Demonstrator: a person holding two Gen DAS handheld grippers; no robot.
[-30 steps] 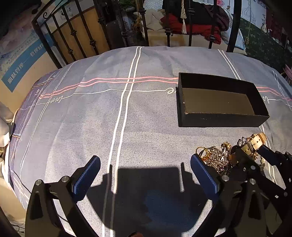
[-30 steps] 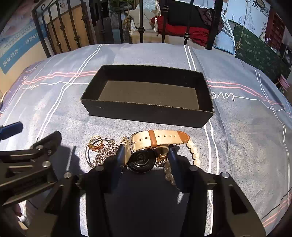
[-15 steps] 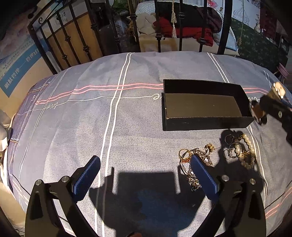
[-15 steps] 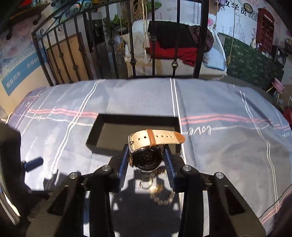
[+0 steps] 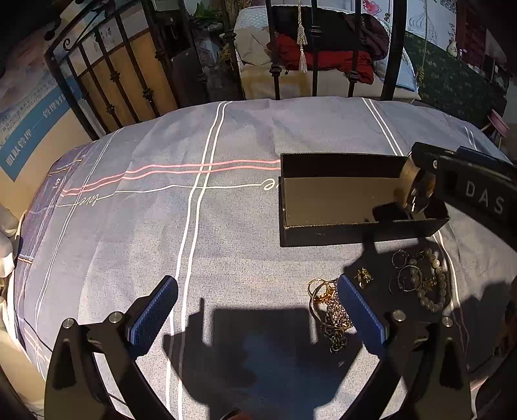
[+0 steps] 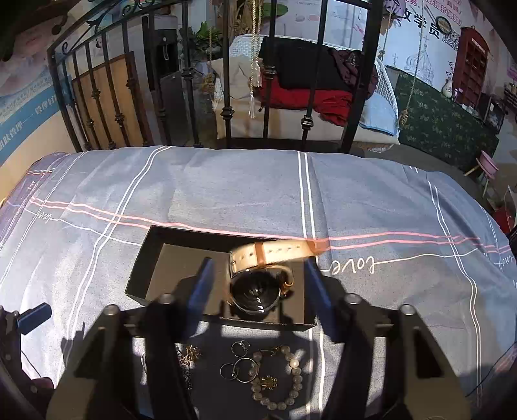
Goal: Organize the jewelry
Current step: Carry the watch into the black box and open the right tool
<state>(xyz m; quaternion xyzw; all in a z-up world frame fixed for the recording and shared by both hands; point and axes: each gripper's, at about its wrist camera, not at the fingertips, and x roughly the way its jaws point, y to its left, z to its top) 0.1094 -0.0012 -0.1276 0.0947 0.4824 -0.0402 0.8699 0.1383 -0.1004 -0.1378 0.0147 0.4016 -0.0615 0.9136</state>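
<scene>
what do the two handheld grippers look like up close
Both are black angular frames with silver bolts. The left gripper and right gripper have ribbed blue pads on their fingers. White letters "DAS" mark the right gripper's side.

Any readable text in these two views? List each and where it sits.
"DAS" - white letters on the right gripper arm, left wrist view.
"love" - white script on the bedsheet, upside down; also beside the box, partly hidden.
Blue wall banner: white Chinese characters, too blurred to quote reliably.
Wall poster: Chinese characters, partly cut off, not reliably readable.
</scene>
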